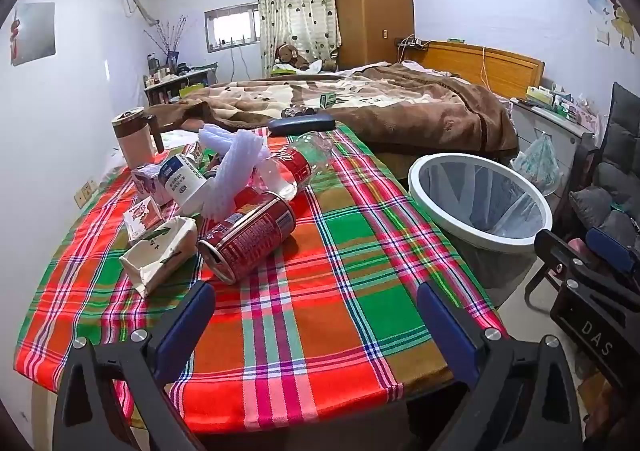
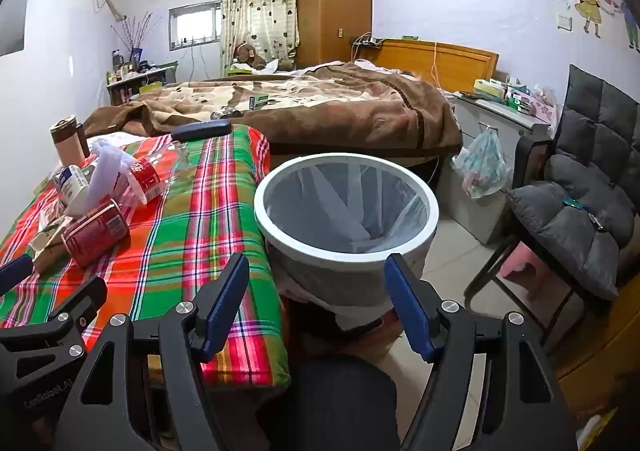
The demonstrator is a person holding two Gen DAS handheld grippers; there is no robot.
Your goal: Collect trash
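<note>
Trash lies in a heap on the plaid tablecloth (image 1: pixel 320 315): a red can (image 1: pixel 248 239) on its side, a clear plastic bottle with a red label (image 1: pixel 296 167), white foam netting (image 1: pixel 236 167), a white cup (image 1: pixel 182 181), a crumpled beige carton (image 1: pixel 160 255) and small cartons (image 1: pixel 142 217). The heap also shows in the right wrist view, with the can (image 2: pixel 96 233) nearest. My left gripper (image 1: pixel 316 295) is open and empty, near the can. My right gripper (image 2: pixel 318 265) is open and empty, in front of the white-rimmed lined bin (image 2: pixel 344 207), which stands right of the table (image 1: pixel 480 203).
A pink and brown mug (image 1: pixel 134 137) and a dark case (image 1: pixel 302 123) sit at the table's far side. A bed with a brown blanket (image 1: pixel 400 107) lies behind. A grey chair (image 2: pixel 580 211) and a hanging plastic bag (image 2: pixel 482 167) are to the right.
</note>
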